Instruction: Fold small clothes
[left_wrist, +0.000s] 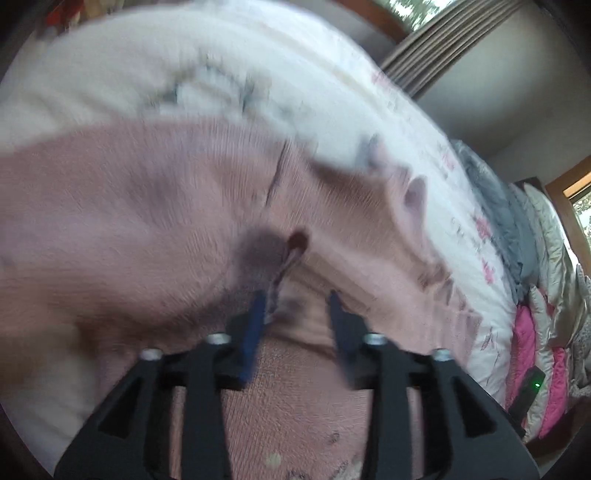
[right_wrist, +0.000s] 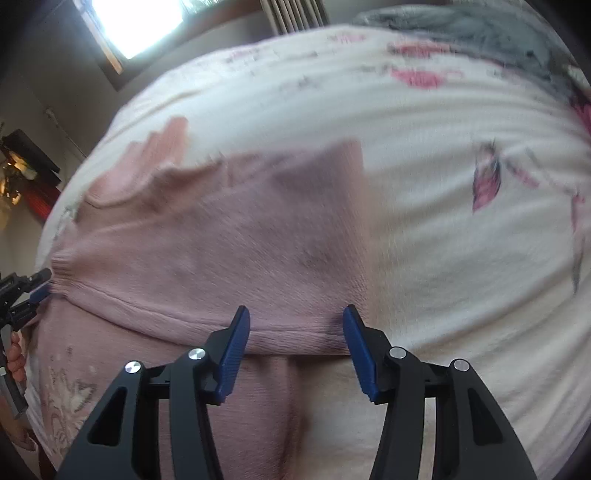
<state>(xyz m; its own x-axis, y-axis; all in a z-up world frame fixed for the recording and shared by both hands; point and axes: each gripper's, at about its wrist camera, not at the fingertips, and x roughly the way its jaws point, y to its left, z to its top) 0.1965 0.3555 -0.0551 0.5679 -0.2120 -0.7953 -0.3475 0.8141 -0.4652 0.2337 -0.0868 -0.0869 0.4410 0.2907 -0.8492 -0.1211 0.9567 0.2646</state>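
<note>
— Bedroom, by the look of it: a bed (right_wrist: 443, 240) under a white cover printed with pink flowers, a bright window (right_wrist: 136, 26) behind, a pleated curtain (left_wrist: 443, 44) at the side.

— And along the far edge of the bed?

— Grey bedding (left_wrist: 491, 206) and a pink quilt (left_wrist: 532, 350), bunched together. The right wrist view also shows some dark furniture off in a dim corner, too small to make out.

— Where is the garment?

— A small pink knit top (right_wrist: 240, 240) lies spread on the cover. Its bottom part is doubled over, so a hemmed edge crosses the cloth just ahead of the right hand-held gripper (right_wrist: 295, 317).

— Does that one have hold of anything?

— No. Its blue pads stand wide apart, with the hem between and just beyond the tips, nothing pinched.

— The left one?

— The left hand-held gripper (left_wrist: 297, 299) is at the ribbed edge on the other side. From its own view the fingers are parted and a ridge of fabric runs up beside one pad. The picture is badly blurred, so I cannot tell whether it pinches cloth.

— So which step is this?

— I judge a fold partway made, the first layer turned over.

— What does the next move call for?

— Probably closing on both ends of that edge evenly, then lifting together so the layer stays flat. The soft knit may sag or wrinkle if one side leads.
</note>
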